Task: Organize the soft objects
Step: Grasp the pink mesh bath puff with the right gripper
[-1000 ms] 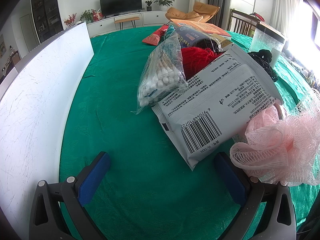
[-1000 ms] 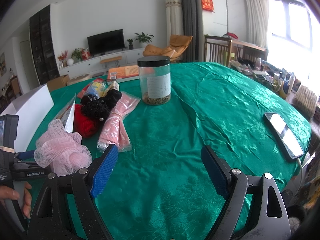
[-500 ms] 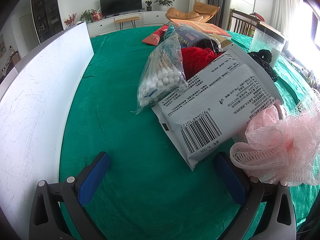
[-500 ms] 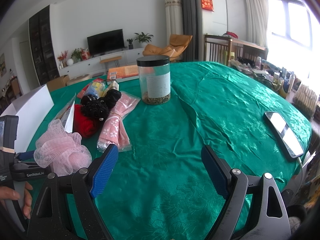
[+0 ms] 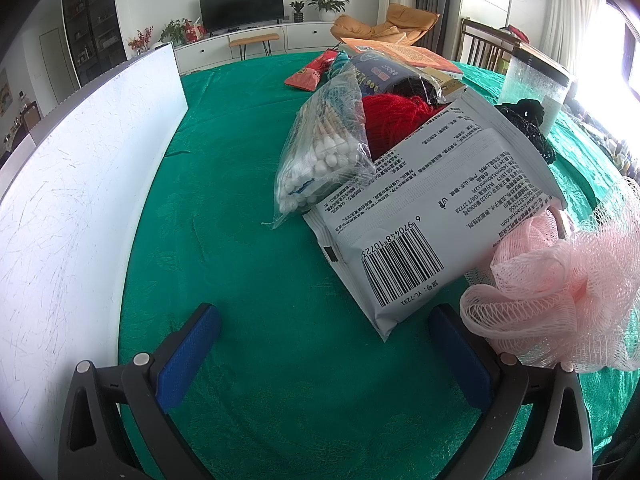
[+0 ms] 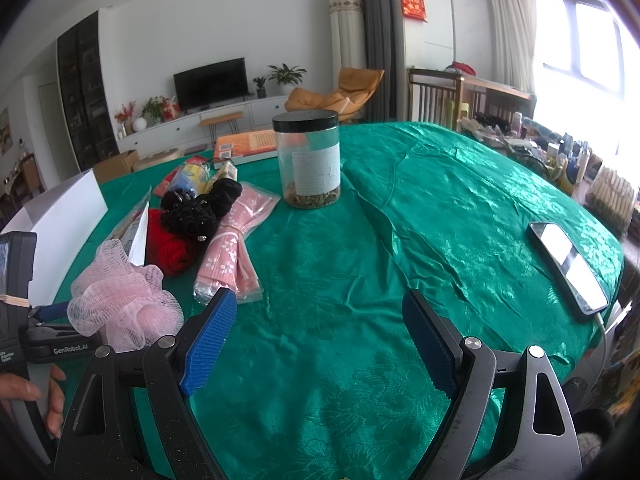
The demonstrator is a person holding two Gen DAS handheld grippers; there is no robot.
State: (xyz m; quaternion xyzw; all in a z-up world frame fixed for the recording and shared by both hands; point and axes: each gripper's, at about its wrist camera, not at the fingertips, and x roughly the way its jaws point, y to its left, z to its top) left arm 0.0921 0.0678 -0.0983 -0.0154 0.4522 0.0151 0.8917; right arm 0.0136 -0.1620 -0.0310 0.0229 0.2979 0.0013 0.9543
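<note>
A pile of soft goods lies on the green tablecloth. A pink mesh bath puff sits nearest, against a grey wipes pack. Behind these are a clear bag of cotton swabs, red yarn, a black scrunchie bundle and a pink packaged cloth. My left gripper is open just short of the wipes pack, its right finger beside the puff. My right gripper is open over bare cloth, nothing between its fingers.
A white box wall runs along the left. A clear jar with a black lid stands behind the pile, and an orange book lies beyond it. A phone lies at the right edge. A hand holds the left gripper's handle.
</note>
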